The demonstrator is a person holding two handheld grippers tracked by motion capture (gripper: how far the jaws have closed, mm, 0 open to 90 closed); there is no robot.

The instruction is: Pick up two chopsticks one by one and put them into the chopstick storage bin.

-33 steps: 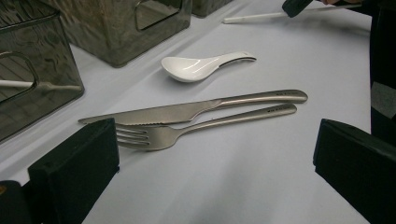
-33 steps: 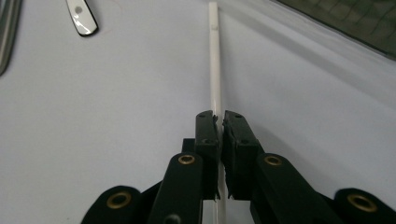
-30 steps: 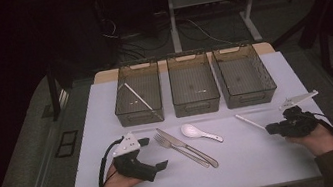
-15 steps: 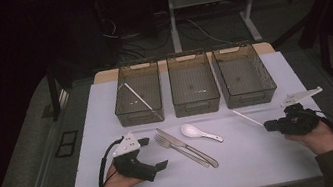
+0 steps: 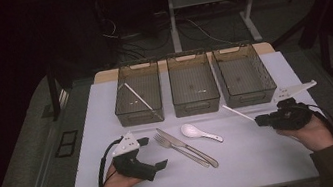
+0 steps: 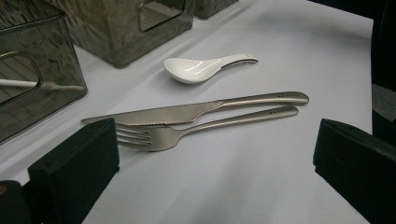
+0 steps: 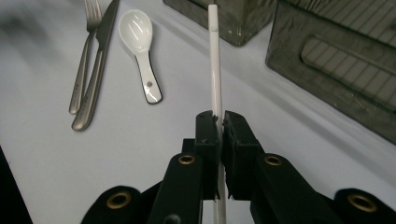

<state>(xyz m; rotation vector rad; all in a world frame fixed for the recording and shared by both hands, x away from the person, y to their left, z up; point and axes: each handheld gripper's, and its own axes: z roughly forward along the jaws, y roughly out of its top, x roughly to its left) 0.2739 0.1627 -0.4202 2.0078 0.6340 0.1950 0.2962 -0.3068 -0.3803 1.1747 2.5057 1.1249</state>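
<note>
My right gripper (image 5: 259, 120) is shut on a white chopstick (image 5: 237, 112), which it holds off the table at the right, in front of the right bin (image 5: 254, 98). In the right gripper view the jaws (image 7: 220, 122) pinch the chopstick (image 7: 215, 70), which points away toward the bins. A second white chopstick (image 5: 140, 97) leans inside the left bin (image 5: 132, 116). A fork (image 5: 175, 146), a knife (image 5: 188, 146) and a white spoon (image 5: 200, 132) lie mid-table. My left gripper (image 5: 152, 152) rests open just left of them; the fork (image 6: 187, 133) and the knife (image 6: 187, 111) lie ahead of its jaws (image 6: 215, 163).
Three see-through bins stand in a row at the back of the white table top (image 5: 246, 162); the middle bin (image 5: 197, 106) looks bare inside. The spoon (image 6: 201, 67) lies between the cutlery and the bins. Dark floor, cables and frame legs lie beyond the table.
The right gripper has lifted the chopstick and drifted a little left and toward the bins. The left gripper and the cutlery have stayed put.
</note>
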